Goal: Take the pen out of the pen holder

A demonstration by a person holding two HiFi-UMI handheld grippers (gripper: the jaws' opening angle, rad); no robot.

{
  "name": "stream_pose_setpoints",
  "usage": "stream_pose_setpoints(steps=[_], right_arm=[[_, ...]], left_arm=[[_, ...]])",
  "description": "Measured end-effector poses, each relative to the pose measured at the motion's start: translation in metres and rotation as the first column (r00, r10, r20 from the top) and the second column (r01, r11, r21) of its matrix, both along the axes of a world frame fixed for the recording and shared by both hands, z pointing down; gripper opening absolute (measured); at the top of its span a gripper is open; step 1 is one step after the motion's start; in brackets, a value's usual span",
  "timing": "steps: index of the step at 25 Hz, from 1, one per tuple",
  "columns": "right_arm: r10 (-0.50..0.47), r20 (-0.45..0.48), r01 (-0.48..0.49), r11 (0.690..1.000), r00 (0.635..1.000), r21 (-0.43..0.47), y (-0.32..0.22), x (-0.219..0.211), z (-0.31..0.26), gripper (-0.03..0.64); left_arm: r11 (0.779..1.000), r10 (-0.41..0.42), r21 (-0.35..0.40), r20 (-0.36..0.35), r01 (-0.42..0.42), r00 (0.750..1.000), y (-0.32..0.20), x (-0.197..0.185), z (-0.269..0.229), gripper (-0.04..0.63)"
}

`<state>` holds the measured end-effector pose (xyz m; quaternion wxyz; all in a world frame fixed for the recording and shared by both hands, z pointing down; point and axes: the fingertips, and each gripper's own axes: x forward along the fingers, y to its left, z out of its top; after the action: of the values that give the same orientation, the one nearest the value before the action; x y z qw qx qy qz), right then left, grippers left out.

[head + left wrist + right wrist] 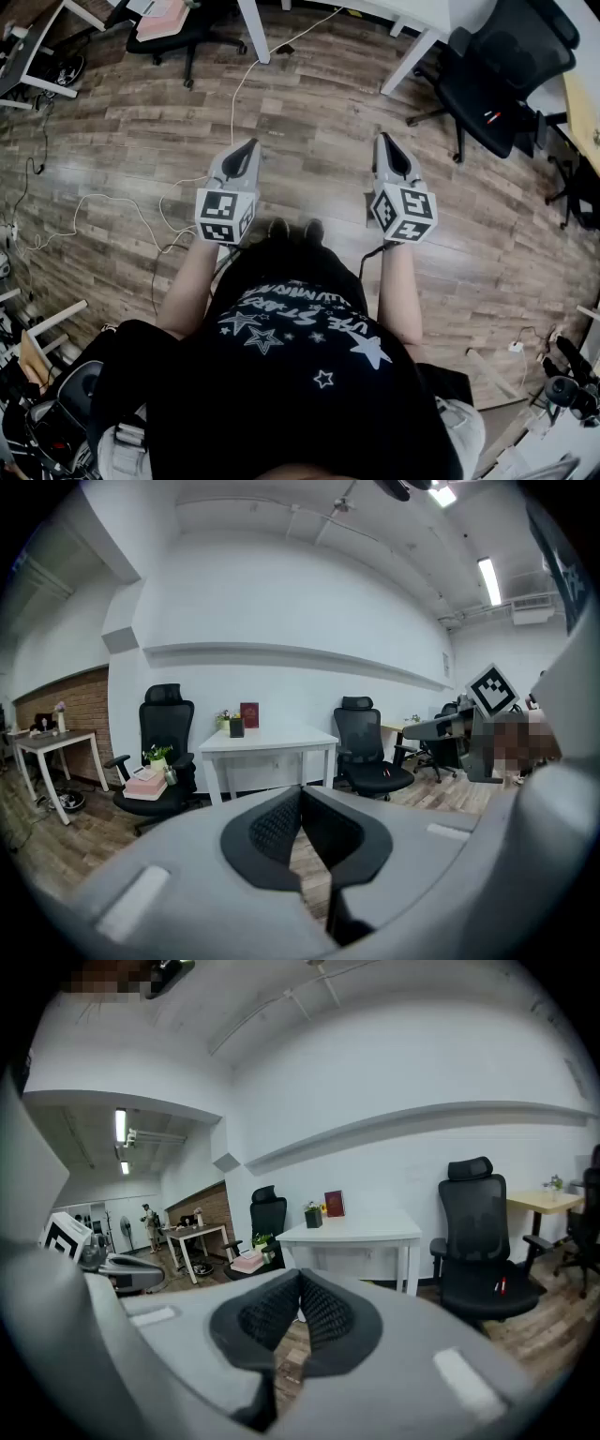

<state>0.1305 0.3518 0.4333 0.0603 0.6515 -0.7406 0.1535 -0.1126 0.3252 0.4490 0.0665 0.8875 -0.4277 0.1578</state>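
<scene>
Jaws pressed together and empty on both the left gripper (250, 143) and right gripper (382, 138), held above the floor (309, 117). Pen holder (236, 727) stands on the desk (281, 739), at its back edge left of middle, beside a red card (249, 714); pen too small to tell

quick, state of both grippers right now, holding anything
Left gripper: closed, jaws together, holding nothing.
Right gripper: closed, jaws together, holding nothing.
</scene>
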Motion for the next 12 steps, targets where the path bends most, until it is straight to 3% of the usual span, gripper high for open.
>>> stream_pose_setpoints(steps=[12], right_arm=[[-0.009, -0.029, 0.010, 1.000, 1.000, 0.016, -0.015, -0.034, -0.016, 0.005]], left_arm=[[1.000, -0.004, 0.013, -0.032, 0.005, 0.999, -0.022, -0.032, -0.008, 0.011]])
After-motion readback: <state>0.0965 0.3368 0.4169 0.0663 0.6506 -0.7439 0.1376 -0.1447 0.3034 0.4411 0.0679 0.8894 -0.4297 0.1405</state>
